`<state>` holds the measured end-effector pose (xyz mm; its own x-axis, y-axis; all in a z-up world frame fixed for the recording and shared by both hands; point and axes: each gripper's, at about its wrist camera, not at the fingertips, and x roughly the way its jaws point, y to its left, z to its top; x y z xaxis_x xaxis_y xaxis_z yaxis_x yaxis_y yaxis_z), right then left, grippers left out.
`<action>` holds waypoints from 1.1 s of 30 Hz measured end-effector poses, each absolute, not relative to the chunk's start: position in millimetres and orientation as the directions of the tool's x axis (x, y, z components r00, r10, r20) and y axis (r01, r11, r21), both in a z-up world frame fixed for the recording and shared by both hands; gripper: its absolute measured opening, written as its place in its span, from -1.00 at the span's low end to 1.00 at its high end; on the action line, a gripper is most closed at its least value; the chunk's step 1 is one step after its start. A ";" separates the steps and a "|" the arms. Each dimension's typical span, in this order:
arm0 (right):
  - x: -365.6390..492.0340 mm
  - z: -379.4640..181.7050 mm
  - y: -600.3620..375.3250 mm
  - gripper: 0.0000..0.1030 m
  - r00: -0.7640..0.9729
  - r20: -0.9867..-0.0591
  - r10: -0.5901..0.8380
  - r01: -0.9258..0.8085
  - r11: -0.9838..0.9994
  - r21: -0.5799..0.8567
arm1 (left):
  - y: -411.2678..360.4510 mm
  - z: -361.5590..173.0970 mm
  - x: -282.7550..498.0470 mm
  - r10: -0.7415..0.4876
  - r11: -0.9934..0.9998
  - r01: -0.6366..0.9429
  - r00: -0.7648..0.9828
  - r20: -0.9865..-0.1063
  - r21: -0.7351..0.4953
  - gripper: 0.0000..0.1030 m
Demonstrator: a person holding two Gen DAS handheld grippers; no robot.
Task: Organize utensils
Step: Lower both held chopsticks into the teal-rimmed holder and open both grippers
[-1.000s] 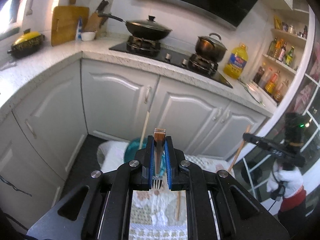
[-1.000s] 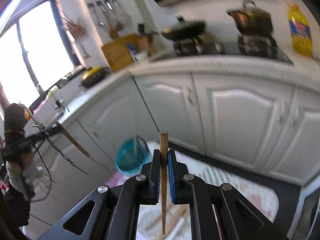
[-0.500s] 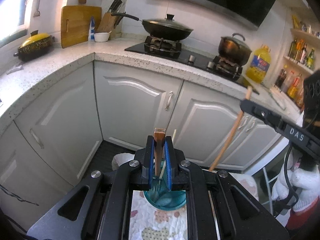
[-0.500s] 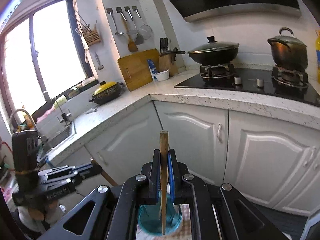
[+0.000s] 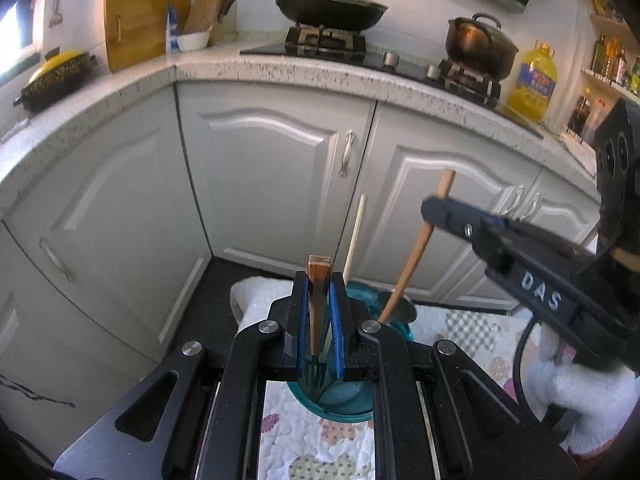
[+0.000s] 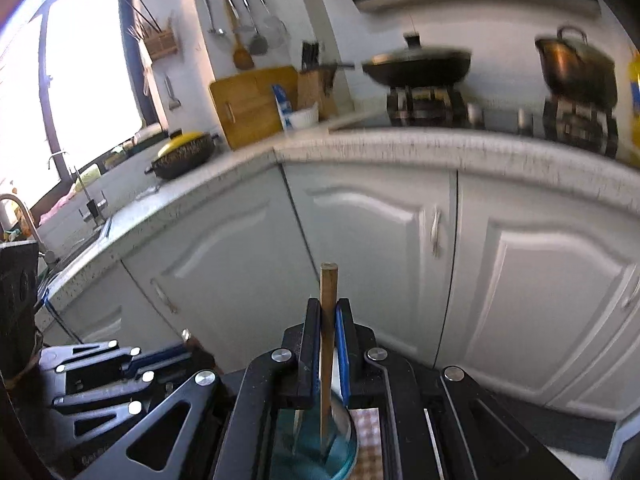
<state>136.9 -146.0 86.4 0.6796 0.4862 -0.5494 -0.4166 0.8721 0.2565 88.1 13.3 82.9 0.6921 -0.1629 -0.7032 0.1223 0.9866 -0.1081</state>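
Your left tool (image 5: 319, 312) pinches a wooden-handled fork (image 5: 318, 320) between its blue pads, handle end up and tines pointing down into the mouth of a teal glass cup (image 5: 340, 404). The cup stands on a patterned quilted mat (image 5: 320, 440) on the floor, in front of the white kitchen cabinets (image 5: 272, 184). A pale chopstick (image 5: 355, 236) already leans out of the cup behind the fork.

Your right tool (image 6: 328, 320) is pressed together on a brown wooden stick (image 6: 328, 320), held upright, its lower end reaching into the same teal glass cup (image 6: 312, 440), where another slim utensil is dimly visible through the glass. In the left wrist view that right tool (image 5: 436, 206) reaches in from the right, gripped by your white-gloved hand (image 5: 580, 392), with the stick (image 5: 412, 264) slanting down toward the cup's rim.

Behind both tools, the speckled surface (image 5: 304, 76) carries a lidded black wok (image 5: 332, 8) and a copper-coloured pot (image 5: 480, 42) on the hob, a yellow oil bottle (image 5: 534, 80) and a wooden chopping board (image 5: 144, 24).
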 end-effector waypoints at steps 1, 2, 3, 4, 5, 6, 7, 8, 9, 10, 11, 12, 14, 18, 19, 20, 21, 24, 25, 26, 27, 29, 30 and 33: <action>137.2 80.6 -147.0 -0.87 0.663 -0.563 0.493 -0.416 0.868 0.270 | 12.5 79.9 88.3 -0.160 0.987 0.120 0.689 -0.707 -0.106 -0.83; 136.3 76.3 -147.3 -0.87 0.652 -0.572 0.498 -0.417 0.865 0.279 | 12.0 76.6 89.1 -0.160 0.987 0.119 0.684 -0.712 -0.107 -0.83; 135.8 71.2 -147.4 -0.87 0.637 -0.584 0.503 -0.420 0.862 0.284 | 11.5 73.5 89.6 -0.160 0.987 0.117 0.678 -0.717 -0.109 -0.83; 135.8 66.5 -147.3 -0.87 0.625 -0.595 0.505 -0.423 0.860 0.286 | 11.0 71.0 89.7 -0.160 0.987 0.116 0.673 -0.722 -0.111 -0.83; 135.3 63.4 -146.8 -0.87 0.621 -0.600 0.504 -0.424 0.860 0.284 | 10.4 69.8 89.1 -0.160 0.987 0.115 0.674 -0.721 -0.112 -0.83; 134.6 62.2 -146.8 -0.87 0.618 -0.602 0.506 -0.427 0.859 0.284 | 9.1 69.7 88.7 -0.155 0.988 0.114 0.675 -0.721 -0.106 -0.83; 135.0 61.5 -147.1 -0.87 0.606 -0.609 0.512 -0.430 0.855 0.291 | 8.5 69.6 88.7 -0.157 0.988 0.115 0.674 -0.722 -0.107 -0.83; 135.5 61.2 -147.5 -0.87 0.596 -0.620 0.511 -0.427 0.855 0.293 | 8.2 70.1 88.7 -0.157 0.988 0.112 0.672 -0.724 -0.110 -0.83; 135.9 61.3 -148.2 -0.87 0.591 -0.629 0.505 -0.422 0.858 0.292 | 8.6 70.7 88.6 -0.155 0.988 0.107 0.670 -0.726 -0.112 -0.83; 135.1 62.1 -149.6 -0.79 0.591 -0.631 0.503 -0.422 0.859 0.289 | 9.3 71.6 88.1 -0.157 0.988 0.104 0.669 -0.726 -0.118 -0.83; 133.9 63.0 -151.0 -0.67 0.592 -0.632 0.500 -0.421 0.860 0.286 | 10.0 72.4 87.2 -0.160 0.987 0.101 0.670 -0.725 -0.124 -0.83; 132.3 64.2 -153.2 -0.37 0.593 -0.632 0.499 -0.419 0.861 0.287 | 10.7 73.5 86.2 -0.160 0.987 0.099 0.671 -0.724 -0.127 -0.83; 126.7 67.3 -159.2 -0.30 0.593 -0.622 0.511 -0.420 0.856 0.302 | 11.5 74.9 83.8 -0.159 0.987 0.098 0.676 -0.720 -0.126 -0.81; 116.8 71.4 -166.7 -0.30 0.589 -0.628 0.509 -0.418 0.856 0.303 | 10.5 79.2 76.2 -0.157 0.988 0.100 0.685 -0.712 -0.121 -0.75; 113.4 71.9 -168.7 -0.30 0.587 -0.630 0.508 -0.418 0.857 0.302 | 10.5 80.2 74.1 -0.156 0.988 0.101 0.687 -0.710 -0.119 -0.68; 110.7 72.5 -169.9 -0.30 0.586 -0.632 0.507 -0.418 0.857 0.301 | 10.0 81.2 71.2 -0.154 0.988 0.101 0.689 -0.708 -0.116 -0.61; 106.9 73.2 -172.4 -0.30 0.586 -0.632 0.508 -0.418 0.857 0.301 | 9.9 82.2 69.1 -0.154 0.988 0.102 0.690 -0.708 -0.116 -0.59; 94.5 74.9 -180.1 -0.29 0.586 -0.634 0.505 -0.414 0.859 0.302 | 8.2 85.5 59.6 -0.149 0.989 0.104 0.698 -0.700 -0.107 -0.57; 90.5 75.4 -182.4 -0.29 0.588 -0.634 0.503 -0.411 0.861 0.301 | 6.8 86.4 56.5 -0.146 0.989 0.104 0.702 -0.697 -0.103 -0.54; 85.7 76.0 -185.1 -0.28 0.590 -0.635 0.499 -0.407 0.863 0.300 | 5.4 87.1 53.4 -0.147 0.989 0.106 0.703 -0.696 -0.102 -0.53; 80.8 76.6 -187.9 -0.26 0.592 -0.635 0.496 -0.403 0.865 0.300 | 4.0 87.8 50.1 -0.150 0.989 0.109 0.704 -0.694 -0.104 -0.53; 72.1 77.2 -192.7 -0.24 0.597 -0.636 0.489 -0.397 0.869 0.296 | 2.1 88.8 43.8 -0.154 0.988 0.112 0.707 -0.690 -0.105 -0.53; 65.7 77.3 -195.6 -0.24 0.601 -0.637 0.482 -0.394 0.873 0.289 | 0.6 89.3 40.7 -0.156 0.988 0.115 0.709 -0.688 -0.106 -0.53; 48.6 78.4 -202.9 -0.23 0.614 -0.640 0.462 -0.385 0.883 0.268 | -6.3 89.3 30.2 -0.165 0.986 0.128 0.711 -0.684 -0.105 -0.52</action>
